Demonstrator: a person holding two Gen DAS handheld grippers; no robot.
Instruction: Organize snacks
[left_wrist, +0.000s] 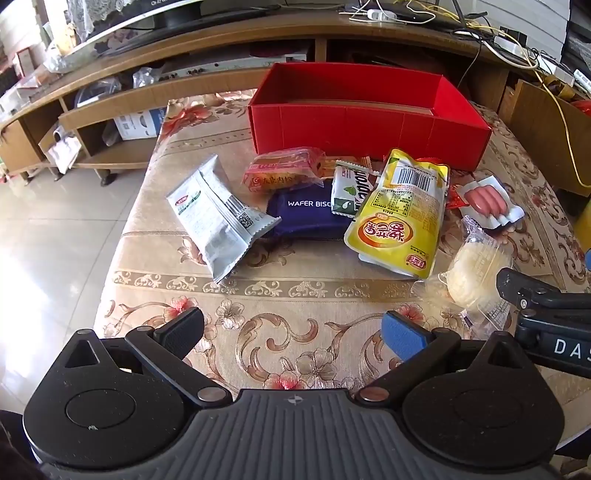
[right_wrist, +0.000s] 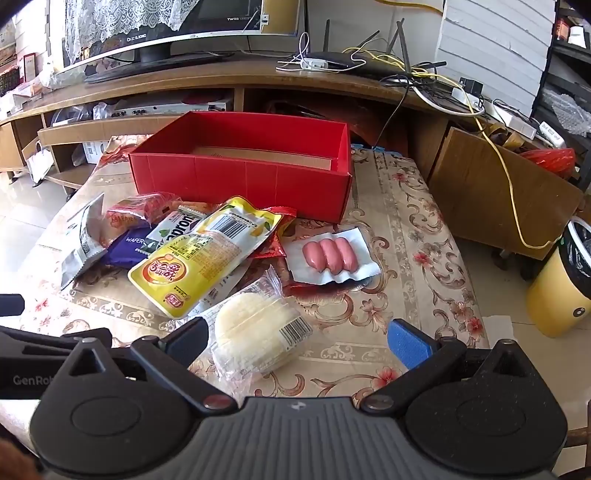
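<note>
Left gripper (left_wrist: 293, 334) spread wide, nothing between the fingers, hovering over the near edge of the bench (left_wrist: 280, 295), which has a floral beige cloth. Right gripper (right_wrist: 297, 341) also spread wide, nothing pinched; its black left finger (right_wrist: 188, 341) sits just beside the clear-wrapped white rice cake pack (right_wrist: 255, 336), touching or not cannot tell. Same pack shows at the right in the left wrist view (left_wrist: 476, 273), with the right gripper's finger next to it.

Beyond that, the snack pile mid-bench: yellow pouch (left_wrist: 400, 218) with barcode, lying over the other packs. Green-and-white packet (left_wrist: 347, 190) tucked partly under the yellow pouch, resting on the purple wafer biscuit pack (left_wrist: 299, 214). Silver-grey sachet (left_wrist: 218, 218) at the pile's left, its end touching the purple pack. Orange-red pastry pack (left_wrist: 282, 170) behind the purple one, close to the box. Sausage three-pack (right_wrist: 332, 256) in white wrap to the right of the pile, on a red wrapper.

Farthest: red cardboard box (left_wrist: 369, 125), open top, only a cardboard floor visible inside, at the bench's back edge. Behind it a wooden TV stand (right_wrist: 258, 77) with cables and a monitor.
</note>
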